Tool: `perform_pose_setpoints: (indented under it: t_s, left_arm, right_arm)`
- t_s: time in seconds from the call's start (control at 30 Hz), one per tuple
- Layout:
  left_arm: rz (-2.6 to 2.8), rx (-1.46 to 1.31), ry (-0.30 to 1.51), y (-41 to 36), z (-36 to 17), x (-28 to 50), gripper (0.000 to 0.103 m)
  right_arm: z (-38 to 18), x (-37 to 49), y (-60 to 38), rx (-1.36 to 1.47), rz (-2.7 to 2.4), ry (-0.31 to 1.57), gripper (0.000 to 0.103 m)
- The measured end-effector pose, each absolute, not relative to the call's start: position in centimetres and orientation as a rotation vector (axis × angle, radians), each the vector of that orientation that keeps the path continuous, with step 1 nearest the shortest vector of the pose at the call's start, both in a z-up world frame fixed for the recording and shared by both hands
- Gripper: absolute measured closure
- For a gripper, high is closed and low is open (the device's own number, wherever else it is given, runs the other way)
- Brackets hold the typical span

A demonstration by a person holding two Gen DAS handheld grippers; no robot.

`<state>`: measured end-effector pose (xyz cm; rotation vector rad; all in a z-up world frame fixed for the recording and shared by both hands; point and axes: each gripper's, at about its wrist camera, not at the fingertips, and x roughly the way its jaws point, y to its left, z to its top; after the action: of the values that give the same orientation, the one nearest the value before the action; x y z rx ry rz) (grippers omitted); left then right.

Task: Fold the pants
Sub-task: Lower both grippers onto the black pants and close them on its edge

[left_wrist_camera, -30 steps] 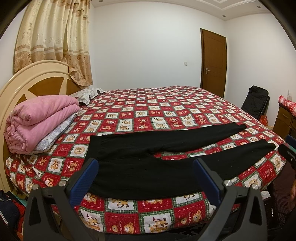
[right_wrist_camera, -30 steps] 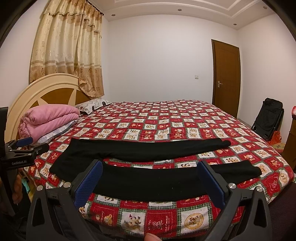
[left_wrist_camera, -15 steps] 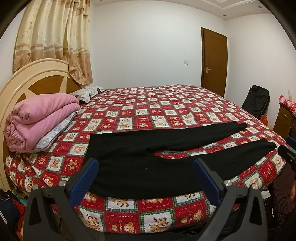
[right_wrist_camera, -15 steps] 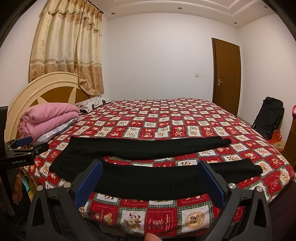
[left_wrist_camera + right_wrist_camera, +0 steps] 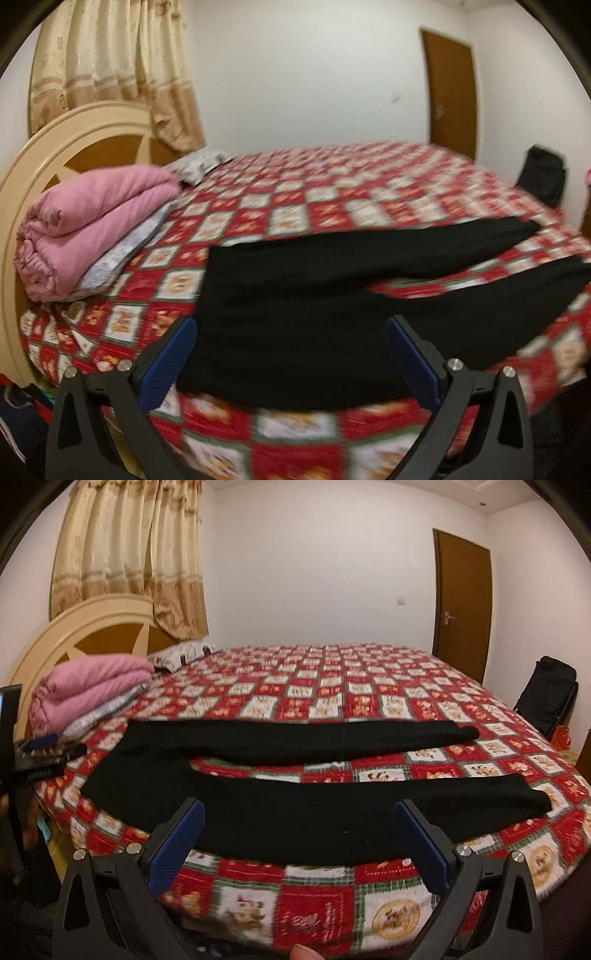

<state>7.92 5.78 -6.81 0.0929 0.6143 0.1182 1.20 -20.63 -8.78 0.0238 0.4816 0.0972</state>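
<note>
Black pants (image 5: 295,314) lie flat on the bed near its front edge, waist to the left, both legs stretched to the right and spread apart; they also show in the right wrist view (image 5: 295,812). My left gripper (image 5: 291,339) is open and empty, just short of the waist end. My right gripper (image 5: 299,823) is open and empty, in front of the near leg. The left gripper (image 5: 48,749) shows at the left edge of the right wrist view.
The bed has a red patchwork quilt (image 5: 332,686). A folded pink blanket (image 5: 96,221) lies by the cream headboard (image 5: 74,140). A pillow (image 5: 184,653) lies at the back left. A black bag (image 5: 550,698) and a brown door (image 5: 461,602) stand at the right.
Both grippers have moved closer to the bed and the pants. The left wrist view has swung and is blurred. The pants have not moved.
</note>
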Motion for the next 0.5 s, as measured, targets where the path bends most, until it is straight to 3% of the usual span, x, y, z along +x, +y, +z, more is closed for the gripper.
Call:
perform_pose_setpoints:
  t_s: [0.3,0.43,0.5]
  left_arm:
    - [0.187,0.032,0.757,15.7,-9.0,21.0,0.001]
    - [0.156,0.012,0.817,17.2,-10.2,25.8,0.005]
    - [0.144,0.019,0.847,17.6,-11.2,27.8,0.014]
  right_arm:
    - [-10.6,9.6,-24.9,0.035,0.043,0.588,0.001]
    - [-10.6,11.6,-25.8,0.012,0.023,0.605,0.001]
    - [-10.8,12.3,-26.4,0.008,0.013,0.611,0.001]
